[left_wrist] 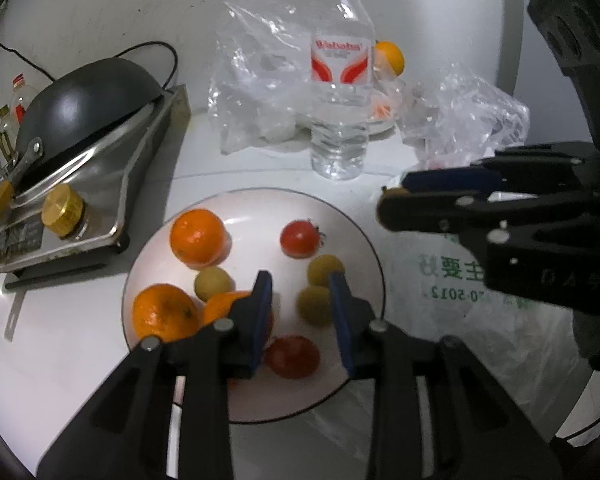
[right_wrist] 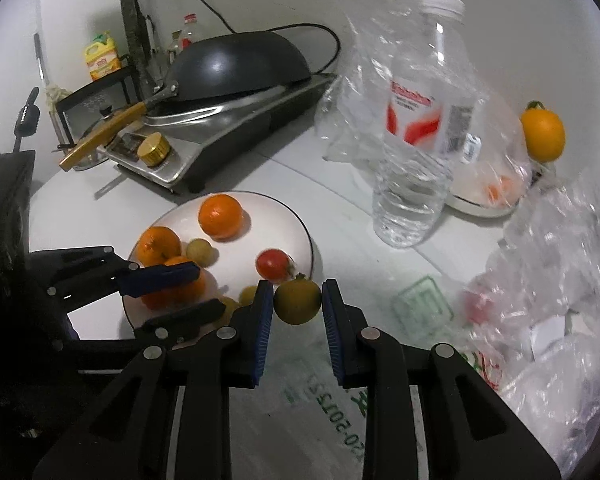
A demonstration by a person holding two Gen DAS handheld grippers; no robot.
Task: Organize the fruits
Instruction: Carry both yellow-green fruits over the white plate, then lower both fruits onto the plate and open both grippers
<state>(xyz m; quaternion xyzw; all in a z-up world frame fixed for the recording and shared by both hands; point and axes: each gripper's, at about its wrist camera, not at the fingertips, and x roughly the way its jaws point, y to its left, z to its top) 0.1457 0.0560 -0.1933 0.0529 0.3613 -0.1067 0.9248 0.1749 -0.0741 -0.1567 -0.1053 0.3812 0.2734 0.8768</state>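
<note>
Spanning the frame lay a white counter (left_wrist: 80, 360), stove (left_wrist: 84, 168) upper left, white plate (left_wrist: 256, 208) of fruit centre, bags right, bare strip lower left. Left gripper (left_wrist: 300, 304) hung over the plate, jaws apart and empty. Right gripper (right_wrist: 296, 312) clamped a yellow-green fruit (right_wrist: 297, 301) beside the plate's rim.

Oranges (left_wrist: 197, 236), tomatoes (left_wrist: 299, 238) and smaller fruits (left_wrist: 214, 282) lie on a plate (left_wrist: 348, 216) at the counter's front. Left of the plate sits a stove (left_wrist: 112, 176) bearing an upturned wok (left_wrist: 92, 96). Behind the plate stands a water bottle (left_wrist: 340, 92), plastic bags (left_wrist: 256, 80) behind and right of it.
</note>
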